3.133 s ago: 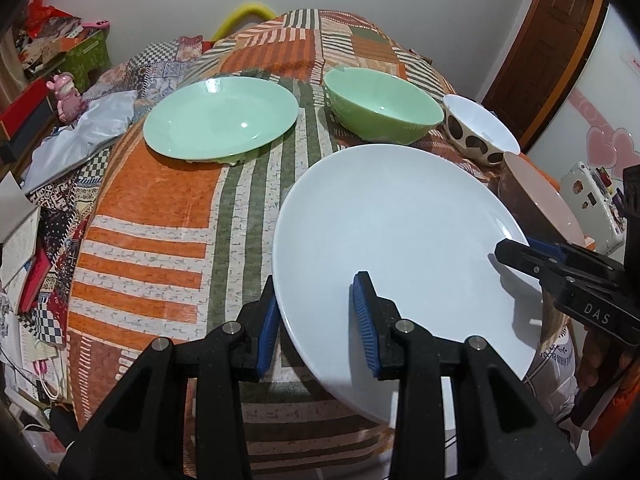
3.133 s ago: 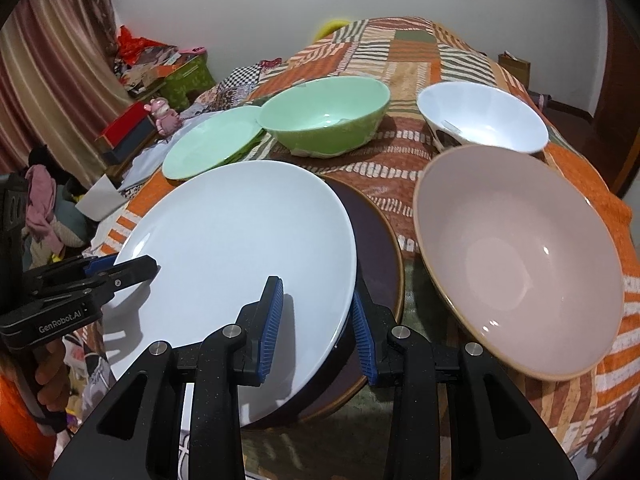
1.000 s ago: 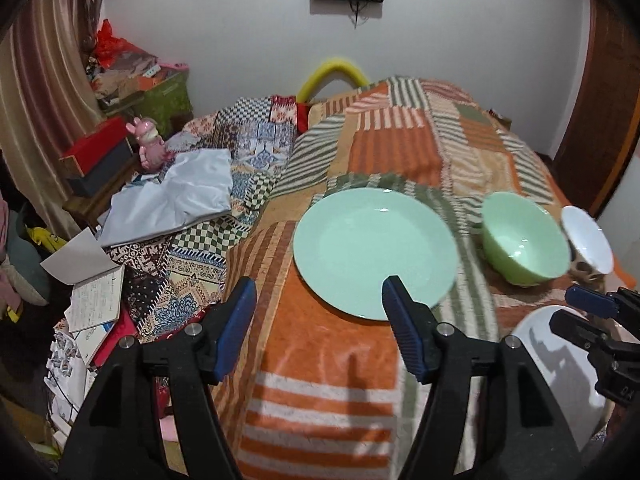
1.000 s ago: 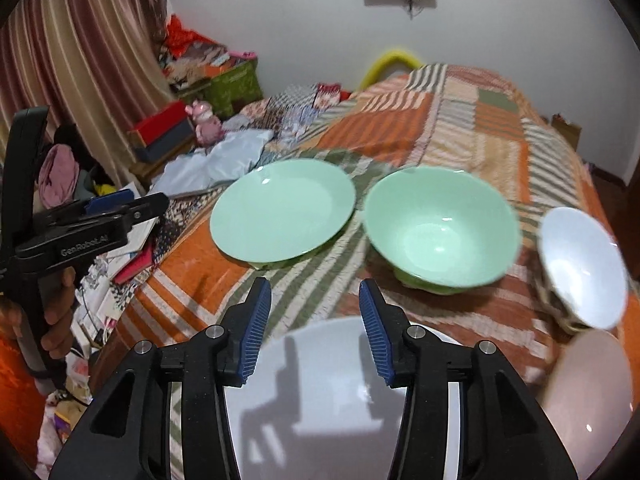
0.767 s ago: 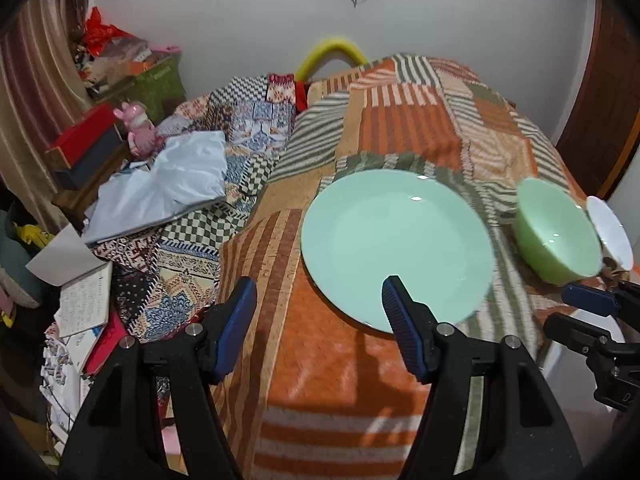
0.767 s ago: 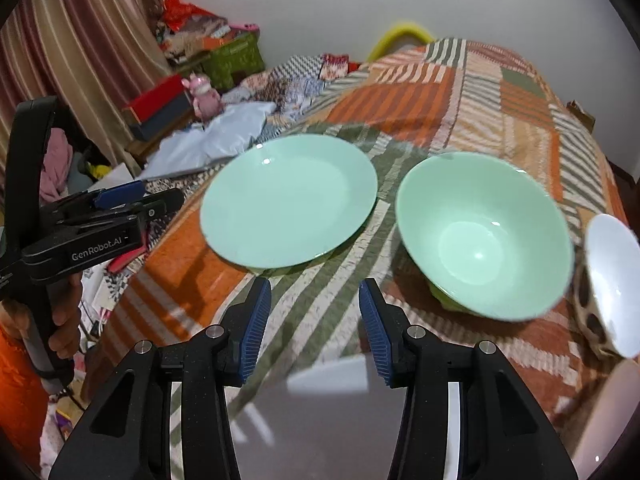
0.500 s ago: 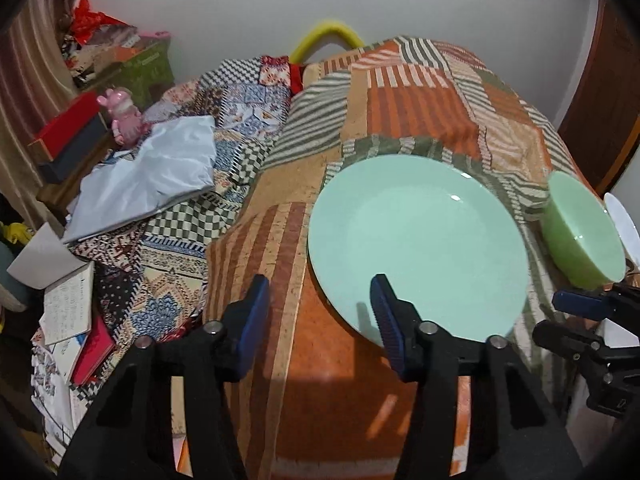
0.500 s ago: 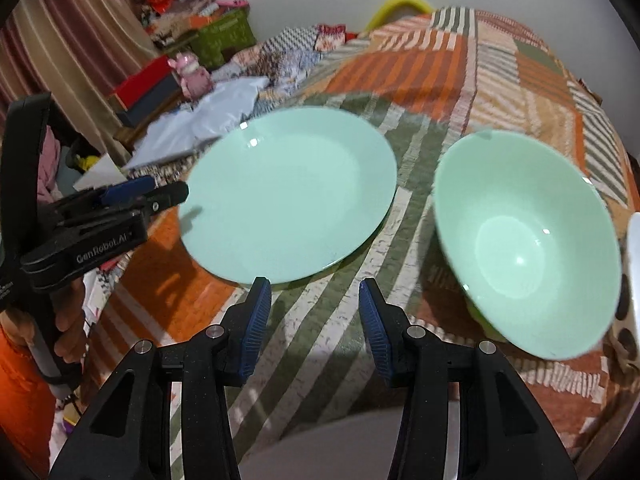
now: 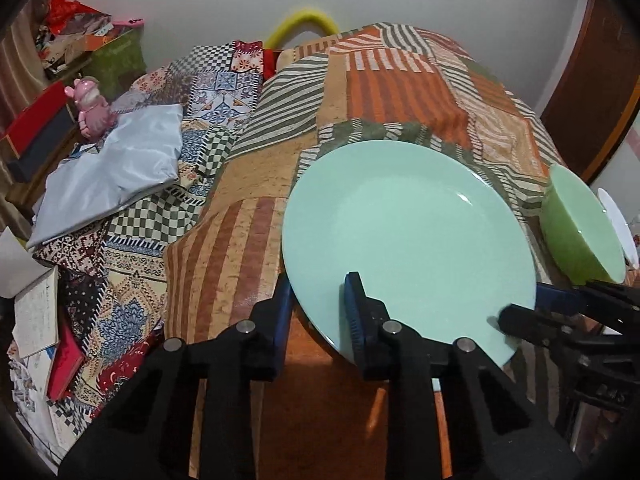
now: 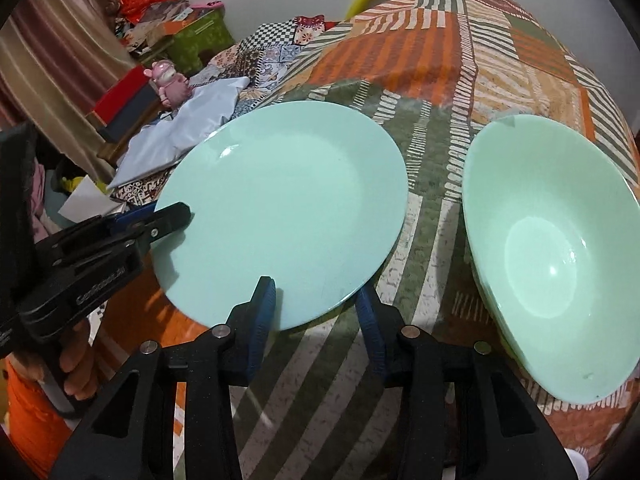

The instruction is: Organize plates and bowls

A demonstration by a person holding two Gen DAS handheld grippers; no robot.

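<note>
The mint-green plate (image 9: 408,236) lies on the patchwork bedspread (image 9: 400,88), near its left edge, with the bed's orange and brown stripes running under it. The left gripper (image 9: 318,310) straddles the plate's near-left rim: its right blue pad sits over the plate's upper face and its left pad lies beside and below the rim. The 2 fingers stand a modest gap apart, and whether they press the plate cannot be told from either view.

In the right wrist view the left gripper (image 10: 166,216) shows from the side, its tip overlapping the plate's (image 10: 280,220) left rim. The right gripper (image 10: 316,312) comes at the near rim, fingers parted wide. Its left pad lies over the plate's edge and its right pad rests outside the rim above the green-and-white striped patch. Nothing is held between them.

Just to the right of the plate, apart from it, stands a green bowl (image 10: 552,256) of a similar pale shade, empty and upright. In the left wrist view the bowl (image 9: 580,228) shows its side wall, with the rim of a white bowl (image 9: 618,224) right behind it.

Off the bed's left side lie a grey cloth (image 9: 108,168), a pink toy figure (image 9: 92,108), a red box (image 9: 36,124) and an open notebook (image 9: 34,312).
</note>
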